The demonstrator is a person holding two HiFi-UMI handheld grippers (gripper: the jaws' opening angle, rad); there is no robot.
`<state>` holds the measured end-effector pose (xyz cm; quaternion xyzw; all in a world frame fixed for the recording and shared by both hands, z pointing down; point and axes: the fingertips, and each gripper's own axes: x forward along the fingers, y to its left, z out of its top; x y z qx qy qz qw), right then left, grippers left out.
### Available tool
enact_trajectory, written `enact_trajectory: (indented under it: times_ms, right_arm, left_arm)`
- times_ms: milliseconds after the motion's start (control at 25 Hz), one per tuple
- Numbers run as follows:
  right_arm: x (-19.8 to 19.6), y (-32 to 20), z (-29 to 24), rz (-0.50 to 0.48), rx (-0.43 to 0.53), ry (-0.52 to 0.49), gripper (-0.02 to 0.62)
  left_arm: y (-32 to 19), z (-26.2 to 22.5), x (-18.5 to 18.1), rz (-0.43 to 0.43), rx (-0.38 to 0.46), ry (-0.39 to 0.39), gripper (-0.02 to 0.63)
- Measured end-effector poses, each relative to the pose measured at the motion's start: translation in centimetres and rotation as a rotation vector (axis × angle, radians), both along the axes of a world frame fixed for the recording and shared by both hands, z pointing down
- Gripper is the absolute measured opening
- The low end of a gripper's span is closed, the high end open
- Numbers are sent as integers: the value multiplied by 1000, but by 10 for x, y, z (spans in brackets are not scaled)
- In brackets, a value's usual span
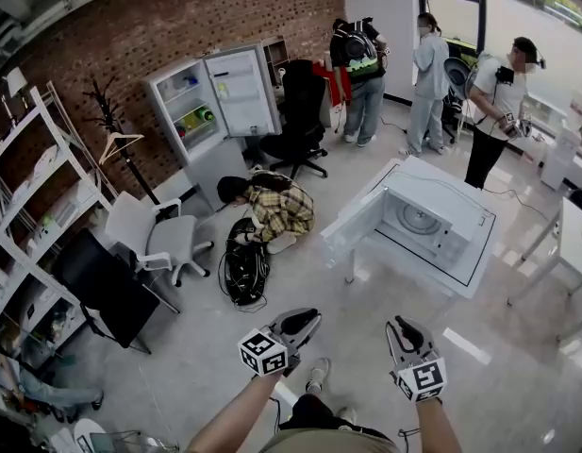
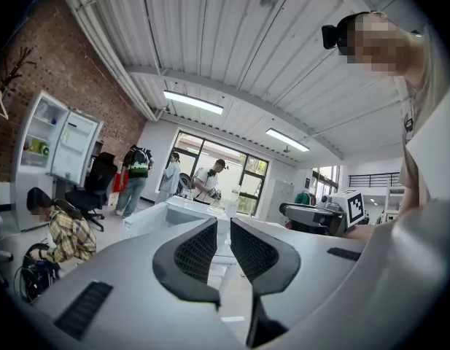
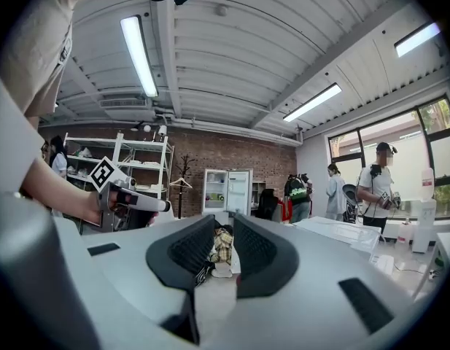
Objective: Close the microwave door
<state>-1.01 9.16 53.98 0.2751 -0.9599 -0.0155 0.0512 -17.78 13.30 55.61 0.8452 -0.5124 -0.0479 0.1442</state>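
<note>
Microwave [image 1: 432, 220] sat on the white desk [image 1: 350, 270] ahead of us, its door [image 1: 352, 226] swung wide open to its left, cavity and turntable exposed. Our left hand-held gripper [image 1: 307, 321] and right hand-held gripper [image 1: 400, 328] were low in the head view, side by side, aimed towards the microwave but well apart from it. Both had jaws together, nothing between the pads. We also saw a person [image 1: 272, 208] crouched on the floor left of the desk, and a fridge [image 1: 201, 102] standing open by the brick wall.
</note>
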Motion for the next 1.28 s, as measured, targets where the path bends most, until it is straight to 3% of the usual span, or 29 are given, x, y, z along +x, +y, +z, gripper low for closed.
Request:
enact_trajectory:
  times_ms: [600, 1080, 1280]
  right_arm:
    - [-92, -115, 3, 87, 18, 32, 67]
    - [-156, -164, 4, 149, 21, 56, 67]
    - [-165, -183, 11, 185, 25, 53, 67]
  left_arm:
    - [-149, 33, -81, 143, -43, -9, 46]
    - [-226, 68, -147, 235, -60, -98, 92]
    - [-258, 88, -158, 263, -78, -104, 104]
